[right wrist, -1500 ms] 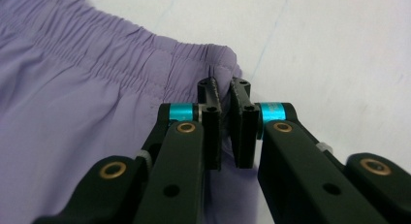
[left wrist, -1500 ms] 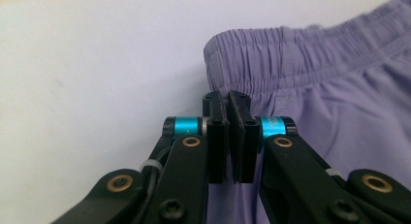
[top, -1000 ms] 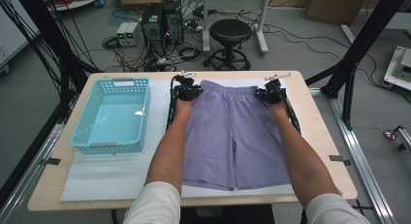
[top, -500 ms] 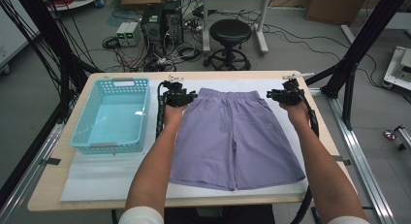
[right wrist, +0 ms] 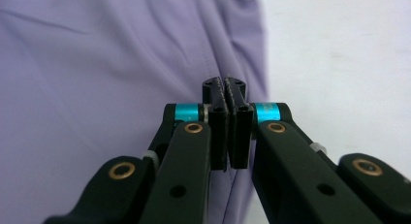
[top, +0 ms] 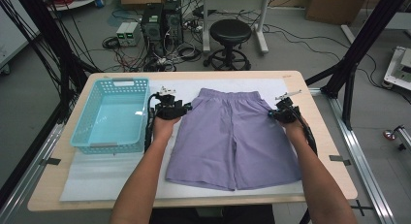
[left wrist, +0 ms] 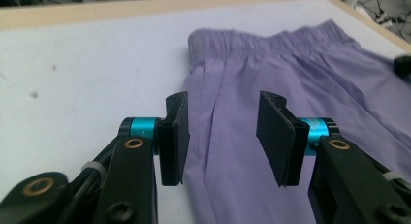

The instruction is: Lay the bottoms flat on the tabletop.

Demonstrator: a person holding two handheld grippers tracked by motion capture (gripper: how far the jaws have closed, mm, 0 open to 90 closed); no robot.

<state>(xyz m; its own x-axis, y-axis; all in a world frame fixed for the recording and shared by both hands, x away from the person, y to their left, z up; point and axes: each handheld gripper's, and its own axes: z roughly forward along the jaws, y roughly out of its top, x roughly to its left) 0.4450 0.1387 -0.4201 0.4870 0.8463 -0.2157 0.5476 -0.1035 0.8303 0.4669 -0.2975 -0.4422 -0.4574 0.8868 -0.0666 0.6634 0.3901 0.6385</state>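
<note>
Lilac fabric: a pair of shorts [top: 232,136] lies flat on a white mat [top: 97,173] spread over the wooden table [top: 320,100], waistband toward the far edge, leg hems toward the person.

High view. Left gripper [top: 170,109] sits at the shorts' left side seam, just below the waistband corner. Right gripper [top: 283,112] sits at the opposite side seam. Turquoise basket [top: 114,120] stands on the mat left of the left gripper, near it but apart; a strip of bare mat separates basket wall from the shorts. More bare mat lies beyond the waistband and in front of the basket. To the right, the shorts run almost to the mat's edge, with a narrow band of wood beyond. Both forearms are cut off at the bottom of the frame. Jaw gap is too small to read at this distance.

Left gripper view. Jaws have just been opening and stand well apart above the shorts' left edge; the cloth lies under the gap, the pads [left wrist: 274,136] not pressing on it. Waistband [left wrist: 271,40] ahead, white mat to the left up to the table's wooden rim.

Right gripper view. Jaws have just been closing and are now together. They sit over the shorts' side edge; whether a fold is pinched between the pads, I cannot tell, since the tips hide the contact. White mat to the right.
</note>
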